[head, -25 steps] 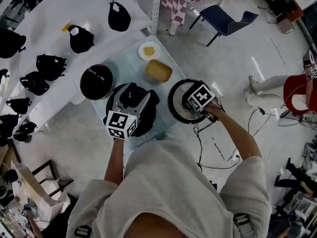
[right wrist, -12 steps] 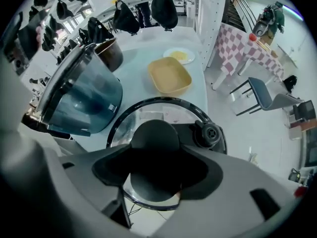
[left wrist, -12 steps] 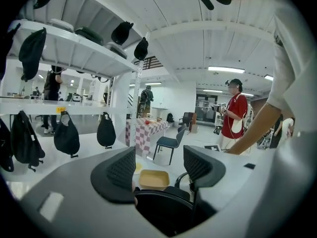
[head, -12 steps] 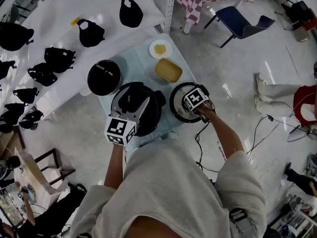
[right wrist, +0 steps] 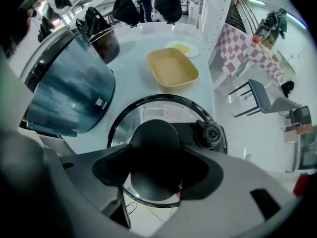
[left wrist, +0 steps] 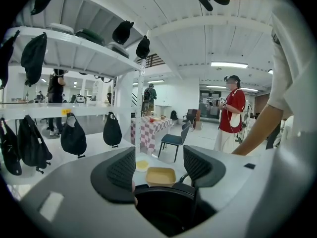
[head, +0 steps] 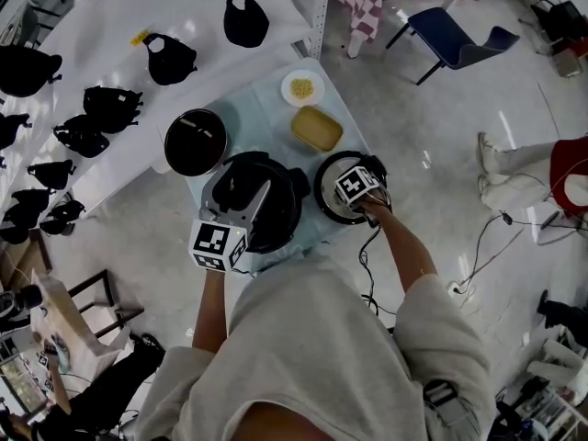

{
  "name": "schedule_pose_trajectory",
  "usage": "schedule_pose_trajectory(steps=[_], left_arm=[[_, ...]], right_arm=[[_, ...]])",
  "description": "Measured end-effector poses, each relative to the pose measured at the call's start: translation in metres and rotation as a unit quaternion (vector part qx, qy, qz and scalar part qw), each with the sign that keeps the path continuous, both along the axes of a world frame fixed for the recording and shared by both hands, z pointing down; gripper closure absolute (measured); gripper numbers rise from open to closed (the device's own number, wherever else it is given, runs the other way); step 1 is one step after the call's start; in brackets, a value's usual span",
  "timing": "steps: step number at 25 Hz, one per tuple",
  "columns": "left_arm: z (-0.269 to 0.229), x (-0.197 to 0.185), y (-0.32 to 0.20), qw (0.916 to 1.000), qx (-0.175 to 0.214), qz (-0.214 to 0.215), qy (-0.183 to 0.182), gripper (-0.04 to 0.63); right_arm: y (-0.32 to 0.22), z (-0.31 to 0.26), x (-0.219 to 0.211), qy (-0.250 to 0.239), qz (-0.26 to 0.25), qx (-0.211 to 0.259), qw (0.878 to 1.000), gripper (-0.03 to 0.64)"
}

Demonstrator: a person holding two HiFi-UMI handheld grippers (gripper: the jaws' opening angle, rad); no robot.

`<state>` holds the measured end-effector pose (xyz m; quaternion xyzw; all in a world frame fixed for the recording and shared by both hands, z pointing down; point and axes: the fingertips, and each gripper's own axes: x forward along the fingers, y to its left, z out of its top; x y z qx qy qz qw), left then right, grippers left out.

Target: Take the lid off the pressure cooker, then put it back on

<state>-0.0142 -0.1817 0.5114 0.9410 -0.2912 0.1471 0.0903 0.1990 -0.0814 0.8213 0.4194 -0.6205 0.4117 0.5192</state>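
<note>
Head view: the pressure cooker [head: 280,200] stands open on the pale blue surface [head: 262,118], its inside too dark to tell any contents. The left claw [head: 242,189] hangs over its opening. Just right of it is the lid [head: 329,196], under the right claw [head: 354,191]. Behind are a black pot [head: 195,142], a yellow tray [head: 317,129] and a white plate [head: 287,95] with yellow bits of food. Against half a second ago, the lid and both claws sit much as they did. Black bags [head: 170,58] lie on a white shelf beside the surface, and the floor is pale and glossy.

Left gripper view: the left claw [left wrist: 159,165] has its jaws apart with nothing clamped, and the cooker's dark rim [left wrist: 163,207] sits just below. Beyond are the empty tray [left wrist: 160,176] and the plate [left wrist: 142,164]. Further off stand a checked table [left wrist: 148,128], a blue chair [left wrist: 173,140] and a person in a red top [left wrist: 232,115].

Right gripper view: the right claw [right wrist: 153,175] is clamped on the lid's round black knob [right wrist: 153,143]. The lid's near edge [right wrist: 148,202] overhangs the floor. Whether the lid rests on the surface or is lifted cannot be told.
</note>
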Motion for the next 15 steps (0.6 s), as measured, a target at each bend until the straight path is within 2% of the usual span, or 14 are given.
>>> schedule_pose_trajectory(steps=[10, 15], left_arm=[[-0.002, -0.007, -0.006, 0.9999, 0.006, -0.006, 0.006, 0.307], [-0.002, -0.008, -0.003, 0.9999, 0.008, -0.006, 0.011, 0.307]], right_arm=[[-0.001, 0.000, -0.002, -0.001, 0.006, 0.016, 1.000, 0.341], [-0.001, -0.021, 0.000, 0.002, 0.006, 0.046, 0.999, 0.333]])
